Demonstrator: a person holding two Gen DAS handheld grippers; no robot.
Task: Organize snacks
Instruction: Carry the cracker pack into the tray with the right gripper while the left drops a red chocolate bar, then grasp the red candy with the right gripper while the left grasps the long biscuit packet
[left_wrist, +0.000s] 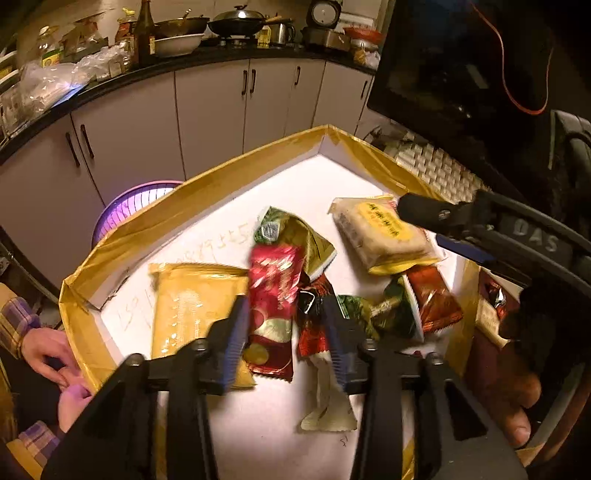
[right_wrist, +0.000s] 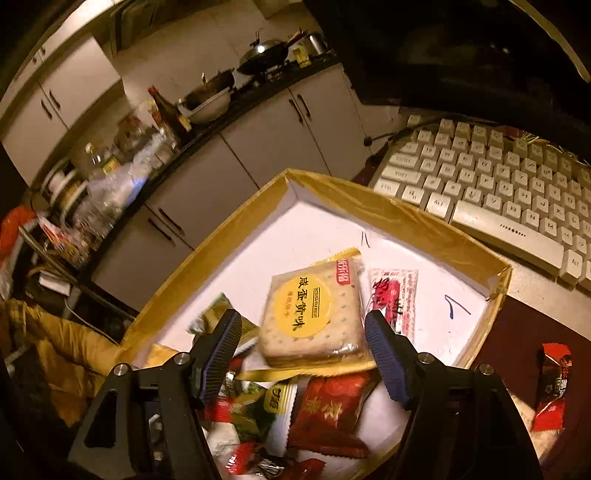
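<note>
A white box with gold-taped rim (left_wrist: 173, 206) holds several snack packets. In the left wrist view my left gripper (left_wrist: 284, 332) is open above a red packet (left_wrist: 271, 295), which lies between the fingers; a gold packet (left_wrist: 184, 306) lies to its left. In the right wrist view my right gripper (right_wrist: 303, 336) is open over a cracker pack with a yellow round label (right_wrist: 314, 317); whether the pads touch it I cannot tell. The right gripper also shows in the left wrist view (left_wrist: 421, 212) beside the cracker pack (left_wrist: 384, 236). A red-and-white sachet (right_wrist: 395, 299) lies just right of it.
A beige keyboard (right_wrist: 498, 192) lies behind the box (right_wrist: 406, 218), under a dark monitor (left_wrist: 461, 62). A red candy (right_wrist: 552, 387) lies outside the box on the right. A person's hand (left_wrist: 48, 354) rests at the box's left edge. Kitchen cabinets and a cluttered counter (left_wrist: 207, 96) stand beyond.
</note>
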